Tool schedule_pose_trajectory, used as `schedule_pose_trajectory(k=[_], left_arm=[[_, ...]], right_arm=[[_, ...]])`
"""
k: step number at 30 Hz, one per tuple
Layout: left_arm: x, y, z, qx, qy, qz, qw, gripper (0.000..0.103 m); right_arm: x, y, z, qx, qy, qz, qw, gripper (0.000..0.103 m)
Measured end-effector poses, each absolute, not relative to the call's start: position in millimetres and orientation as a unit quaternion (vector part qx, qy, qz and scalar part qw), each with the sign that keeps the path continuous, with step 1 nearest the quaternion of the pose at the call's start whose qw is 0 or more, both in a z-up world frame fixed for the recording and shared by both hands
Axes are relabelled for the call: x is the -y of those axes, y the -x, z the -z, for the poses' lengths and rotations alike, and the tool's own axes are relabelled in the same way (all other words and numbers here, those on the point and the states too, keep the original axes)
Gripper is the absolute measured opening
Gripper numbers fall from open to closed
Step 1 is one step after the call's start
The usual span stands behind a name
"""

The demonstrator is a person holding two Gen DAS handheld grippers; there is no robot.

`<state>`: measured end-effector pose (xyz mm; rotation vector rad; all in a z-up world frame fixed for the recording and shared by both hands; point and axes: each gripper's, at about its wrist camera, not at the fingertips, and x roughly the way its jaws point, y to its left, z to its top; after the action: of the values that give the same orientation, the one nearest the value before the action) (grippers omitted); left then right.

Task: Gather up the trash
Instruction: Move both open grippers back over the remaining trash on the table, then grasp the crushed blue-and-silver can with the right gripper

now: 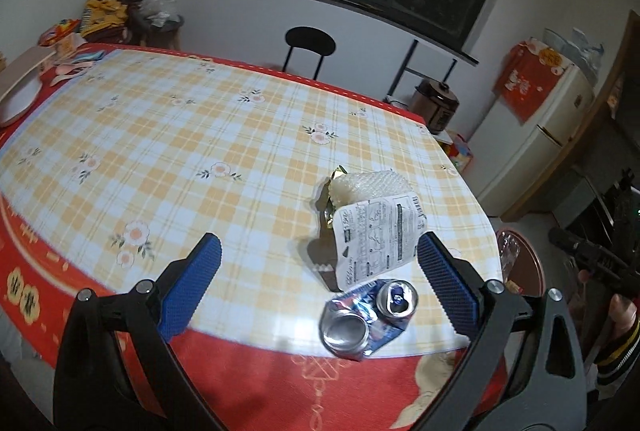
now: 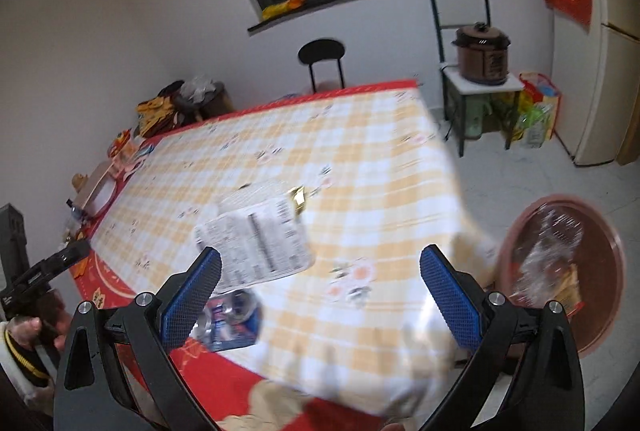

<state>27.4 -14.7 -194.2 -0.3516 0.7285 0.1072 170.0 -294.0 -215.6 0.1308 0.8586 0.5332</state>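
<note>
A crushed blue and silver can (image 1: 366, 319) lies near the table's front edge. Behind it stands a white printed package (image 1: 378, 237), then a clear bubbled wrapper (image 1: 366, 187) with a gold foil scrap (image 1: 334, 209). My left gripper (image 1: 320, 279) is open and empty, its jaws spread above the table around the can and package. My right gripper (image 2: 320, 287) is open and empty over the table's near right corner. In the blurred right wrist view the package (image 2: 256, 247) and the can (image 2: 230, 319) sit left of centre. A brown round bin (image 2: 560, 271) holding trash stands on the floor at the right.
The table has a yellow check cloth (image 1: 180, 135) over red. A white plate (image 1: 16, 103) and clutter sit at its far left. A black chair (image 1: 309, 49) stands behind it. A cooker (image 2: 482, 55) on a stand and a fridge (image 2: 608, 43) are at the right.
</note>
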Motion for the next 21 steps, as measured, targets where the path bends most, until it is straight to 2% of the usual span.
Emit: schedule_pose_trajectory(k=[14,21], left_arm=[[-47,-66,244,-0.387,0.174,0.057,0.904,0.097],[-69,-79,268,-0.414,0.157,0.082,0.893,0.096]], right_arm=[[186,-152,304,-0.521,-0.016,-0.193,0.831,0.098],[152,-156,330,-0.53,0.008,-0.168,0.831,0.098]])
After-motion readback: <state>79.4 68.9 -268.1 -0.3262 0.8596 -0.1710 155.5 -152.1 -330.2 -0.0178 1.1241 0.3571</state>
